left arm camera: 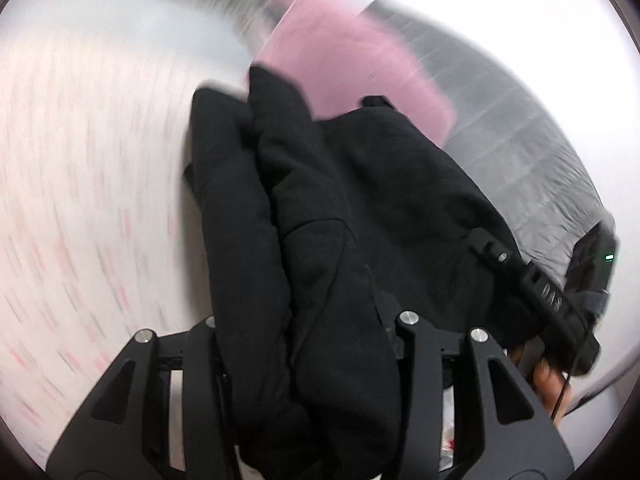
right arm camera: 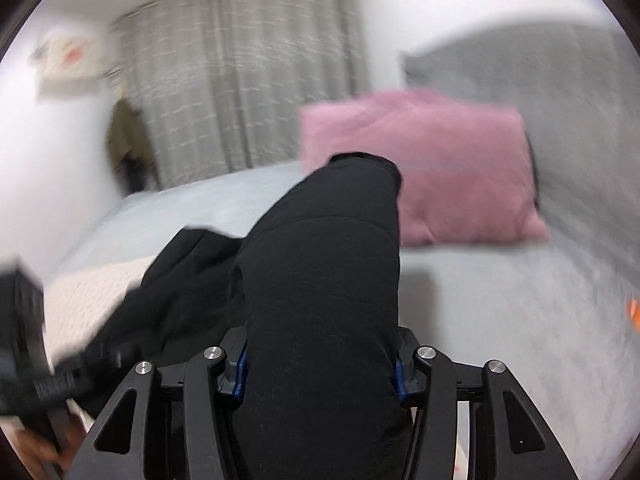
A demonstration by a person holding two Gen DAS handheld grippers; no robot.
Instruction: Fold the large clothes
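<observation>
In the left wrist view, the left tool (left arm camera: 312, 360) pinches a thick bunch of the black garment (left arm camera: 360, 184), which runs away from it toward twelve o'clock over the bed (left arm camera: 80, 160). At two o'clock sits the pink pillow (left arm camera: 352, 64); at four o'clock the right tool (left arm camera: 536, 280) is partly visible beside the cloth. In the right wrist view, that right tool (right arm camera: 320, 368) clamps another bundle of the same garment (right arm camera: 320, 272), which rises toward twelve o'clock in front of the pillow (right arm camera: 432, 168). The step appears to be lifting the garment to spread it out. Next, both tools likely need to draw apart and lay it flat on the bed.
</observation>
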